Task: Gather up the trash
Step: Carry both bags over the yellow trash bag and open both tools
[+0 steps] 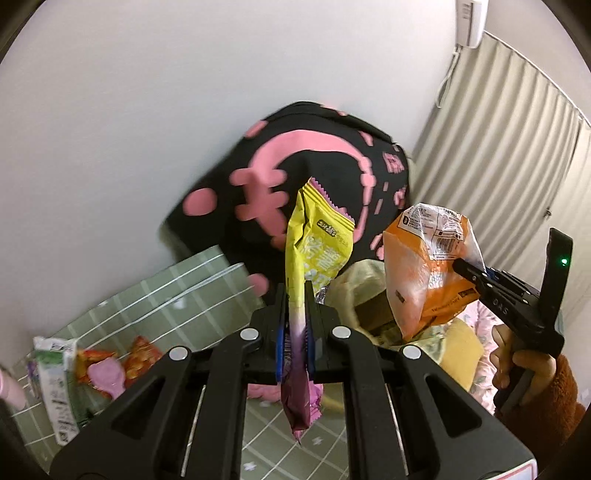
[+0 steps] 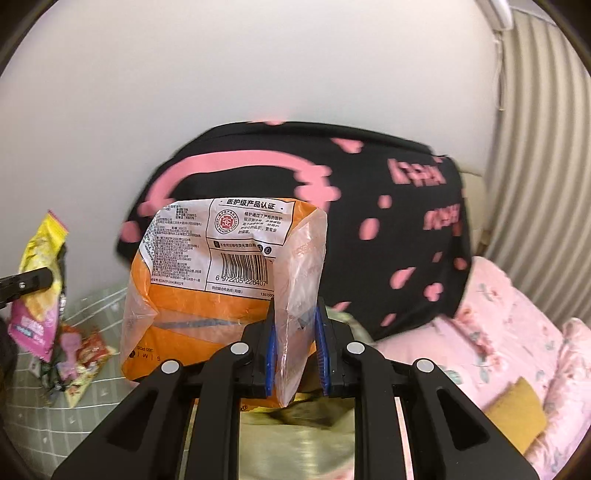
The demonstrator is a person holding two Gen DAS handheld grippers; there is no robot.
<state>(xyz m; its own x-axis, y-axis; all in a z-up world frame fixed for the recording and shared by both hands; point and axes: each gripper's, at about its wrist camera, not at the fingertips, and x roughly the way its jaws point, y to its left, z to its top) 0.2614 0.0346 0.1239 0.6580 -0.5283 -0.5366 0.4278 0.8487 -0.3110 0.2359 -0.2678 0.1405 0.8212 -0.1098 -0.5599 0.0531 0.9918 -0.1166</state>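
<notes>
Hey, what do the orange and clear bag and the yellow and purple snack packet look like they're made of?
The orange and clear bag held by the right gripper looks like thin soft plastic film: see-through panels, crinkles, glossy print. The yellow and purple snack packet pinched in the left gripper seems to be laminated plastic or foil-lined film, given its zigzag sealed edge and stiff creases; I can't confirm the lining.

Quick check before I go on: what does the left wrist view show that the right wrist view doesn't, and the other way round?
Only the left wrist view shows the person's hand gripping the right gripper's handle, the wall air conditioner, and a green-and-white carton on the checked sheet.

Only the right wrist view shows the orange bag's barcode label and the pink floral quilt.

Both show the left gripper clamped on the yellow-and-purple snack wrapper, the right gripper clamped on the orange plastic bag, the black-and-pink garment, and red wrappers.
</notes>
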